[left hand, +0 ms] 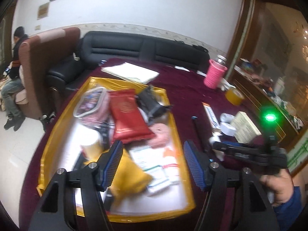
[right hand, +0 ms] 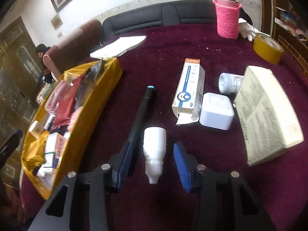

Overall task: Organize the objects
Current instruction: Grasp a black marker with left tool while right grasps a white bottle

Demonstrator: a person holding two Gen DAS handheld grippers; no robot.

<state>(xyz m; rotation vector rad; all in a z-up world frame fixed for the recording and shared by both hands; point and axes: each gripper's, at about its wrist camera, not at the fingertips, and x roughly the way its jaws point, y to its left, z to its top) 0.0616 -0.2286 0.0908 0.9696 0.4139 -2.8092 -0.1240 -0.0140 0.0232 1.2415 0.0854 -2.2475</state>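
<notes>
Maroon cloth covers table; black sofa behind. Right gripper (right hand: 149,165) straddles small white bottle (right hand: 154,148) lying on cloth, cap toward camera; jaws apart, pads clear of bottle on both sides, nothing gripped. Black wand (right hand: 141,107) just left of its left finger. Gold tray (right hand: 96,104) well left, already crowded. Left gripper (left hand: 152,165) hangs open, empty, above tray contents. Risk: bottle rolls when pads close off-centre; left finger could nudge wand.
</notes>
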